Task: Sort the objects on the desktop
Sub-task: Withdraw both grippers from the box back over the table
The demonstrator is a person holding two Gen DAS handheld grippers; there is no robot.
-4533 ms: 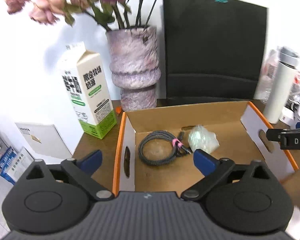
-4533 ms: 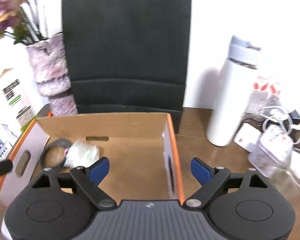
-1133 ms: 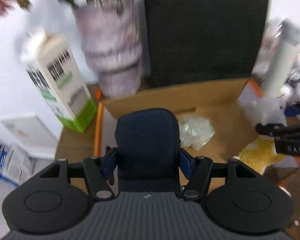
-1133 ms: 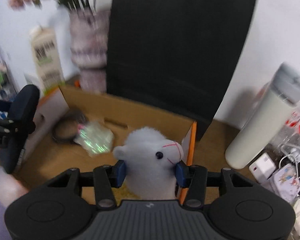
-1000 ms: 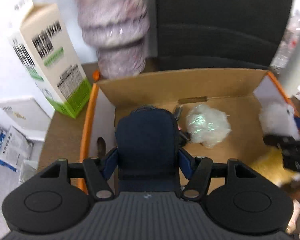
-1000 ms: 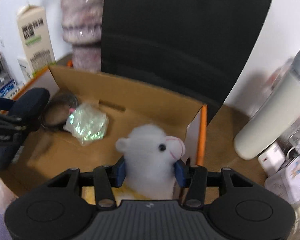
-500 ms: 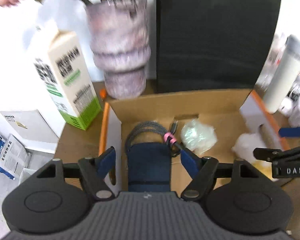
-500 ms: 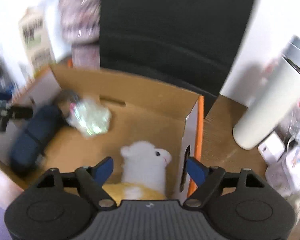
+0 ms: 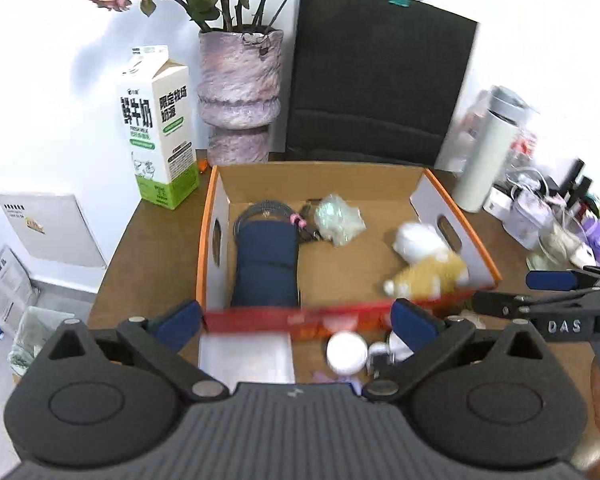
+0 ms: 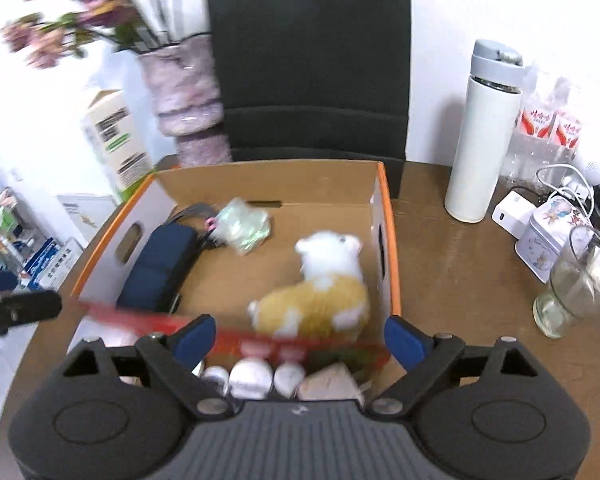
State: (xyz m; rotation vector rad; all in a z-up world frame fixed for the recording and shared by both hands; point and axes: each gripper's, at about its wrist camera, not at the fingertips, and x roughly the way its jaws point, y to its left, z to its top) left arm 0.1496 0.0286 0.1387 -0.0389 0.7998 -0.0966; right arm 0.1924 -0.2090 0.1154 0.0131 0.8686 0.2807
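The cardboard box (image 9: 416, 178) with orange edges sits on the brown desk (image 10: 452, 256), and the sorted things lie inside it. A navy blue pouch (image 9: 266, 264) rests along the box's left wall, its far end lying over a coiled grey cable (image 9: 264, 212). Just right of the cable is a crumpled clear plastic packet (image 9: 338, 220). A white and yellow plush alpaca (image 10: 320, 288) lies on its side in the right part of the box, close to the right wall, well apart from the pouch. The left gripper (image 9: 296, 320) hangs above the near edge of the box; its jaws have just been opening and now stand wide apart with nothing between them. The right gripper (image 10: 298, 334) is likewise above the near edge, its jaws having just spread wide, gripping nothing, the alpaca lying free beyond them. Below the near edge, blurred, are a red strip (image 9: 300, 316) and some small white round items (image 10: 252, 378). Behind the box stand a milk carton (image 9: 158, 128), a mottled vase (image 9: 238, 92) of flowers, and a black paper bag (image 9: 380, 80). To the right are a white bottle (image 10: 484, 136) and a glass (image 10: 572, 284).
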